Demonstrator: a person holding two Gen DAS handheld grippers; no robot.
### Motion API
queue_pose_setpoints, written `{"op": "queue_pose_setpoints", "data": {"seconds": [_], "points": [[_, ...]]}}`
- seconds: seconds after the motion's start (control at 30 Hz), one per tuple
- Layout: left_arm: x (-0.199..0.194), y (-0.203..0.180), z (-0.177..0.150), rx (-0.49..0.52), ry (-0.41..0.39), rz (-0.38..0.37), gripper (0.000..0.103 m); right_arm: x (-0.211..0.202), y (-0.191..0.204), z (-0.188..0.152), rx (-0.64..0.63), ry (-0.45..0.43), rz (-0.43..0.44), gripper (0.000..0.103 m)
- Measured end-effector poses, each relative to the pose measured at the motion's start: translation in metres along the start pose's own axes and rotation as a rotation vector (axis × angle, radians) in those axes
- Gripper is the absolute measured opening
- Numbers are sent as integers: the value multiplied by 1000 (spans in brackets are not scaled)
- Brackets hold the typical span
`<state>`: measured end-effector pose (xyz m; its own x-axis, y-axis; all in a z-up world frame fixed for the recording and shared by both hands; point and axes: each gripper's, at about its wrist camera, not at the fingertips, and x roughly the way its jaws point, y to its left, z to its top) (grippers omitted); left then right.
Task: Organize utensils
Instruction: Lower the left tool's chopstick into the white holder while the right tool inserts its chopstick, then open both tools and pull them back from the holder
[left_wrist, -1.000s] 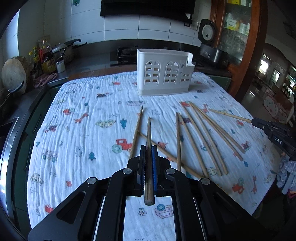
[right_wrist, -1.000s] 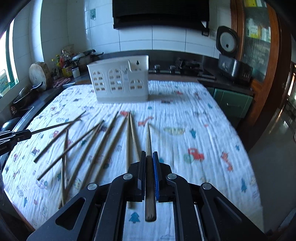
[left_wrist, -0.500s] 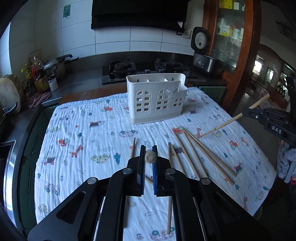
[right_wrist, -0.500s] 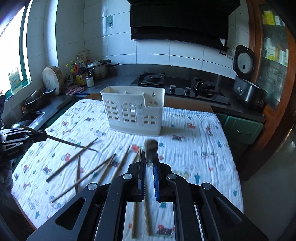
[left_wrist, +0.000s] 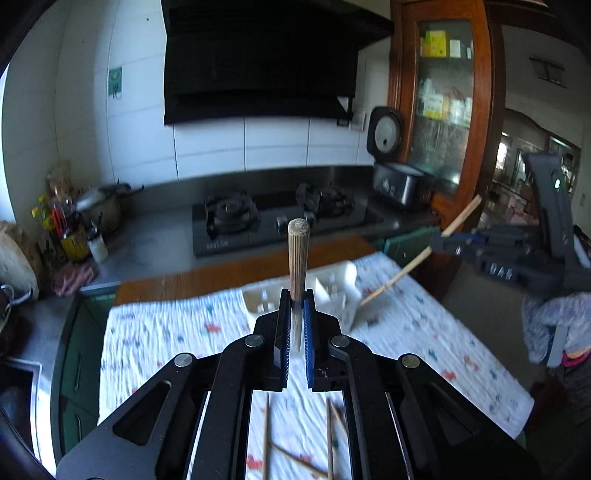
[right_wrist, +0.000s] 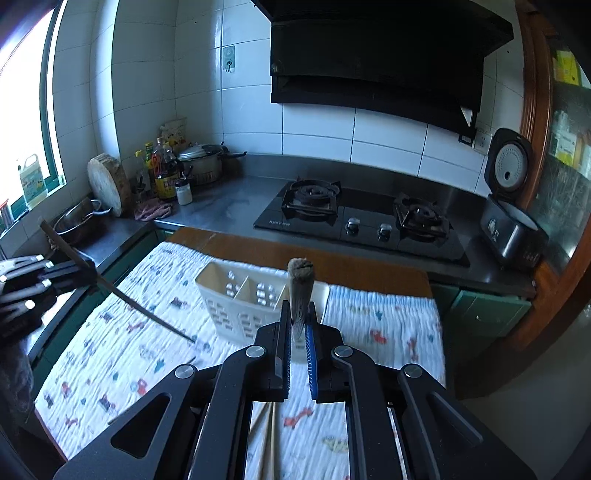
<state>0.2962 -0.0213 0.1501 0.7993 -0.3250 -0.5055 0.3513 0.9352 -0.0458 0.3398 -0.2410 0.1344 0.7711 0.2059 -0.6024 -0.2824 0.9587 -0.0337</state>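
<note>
A chopstick (left_wrist: 297, 258) is pinched tight between the pads of the left gripper (left_wrist: 296, 325), and its thick end sticks up above them. In the right wrist view this chopstick is seen as a dark stick slanting down over the cloth. A second chopstick (right_wrist: 300, 291) is pinched the same way by the right gripper (right_wrist: 298, 332). In the left wrist view it is seen slanting down, with its thin end close to the holder.

The white utensil holder (right_wrist: 236, 299) is stood on the printed cloth (right_wrist: 118, 354), near the far edge of the table (right_wrist: 258, 251), next to the bare wood strip. Its slots are open at the top. More chopsticks (left_wrist: 328, 435) are left lying flat on the cloth near the front edge, seen under both grippers. The left view is blurred. A black stove (right_wrist: 354, 218) is set in the counter behind the table.
</note>
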Motion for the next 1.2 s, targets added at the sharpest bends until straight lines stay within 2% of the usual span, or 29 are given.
{"op": "queue_pose_setpoints", "data": {"seconds": [0.17, 0.3, 0.4, 0.57, 0.7, 0.97, 1.03, 1.1, 1.2], "points": [[20, 7, 33, -21, -48, 51, 5, 25, -3, 16, -5, 16, -15, 7], [50, 21, 40, -81, -23, 40, 5, 53, -4, 17, -2, 56, -22, 7], [73, 28, 35, -101, 13, 57, 5, 70, -5, 13, 1, 81, -24, 7], [104, 41, 17, -146, 85, 41, 5, 93, -6, 4, 0, 122, -24, 7], [121, 42, 6, -133, 131, 41, 6, 104, -6, -1, 0, 136, -23, 7], [125, 40, -5, -124, 136, 42, 7, 106, -6, -4, 2, 123, -28, 8], [121, 39, -5, -122, 126, 43, 11, 100, -6, -4, 1, 107, -33, 14], [113, 38, -3, -120, 105, 52, 20, 91, -7, -3, 3, 84, -43, 23], [95, 36, -2, -116, 78, 55, 23, 71, -8, -2, 10, 45, -49, 31]]}}
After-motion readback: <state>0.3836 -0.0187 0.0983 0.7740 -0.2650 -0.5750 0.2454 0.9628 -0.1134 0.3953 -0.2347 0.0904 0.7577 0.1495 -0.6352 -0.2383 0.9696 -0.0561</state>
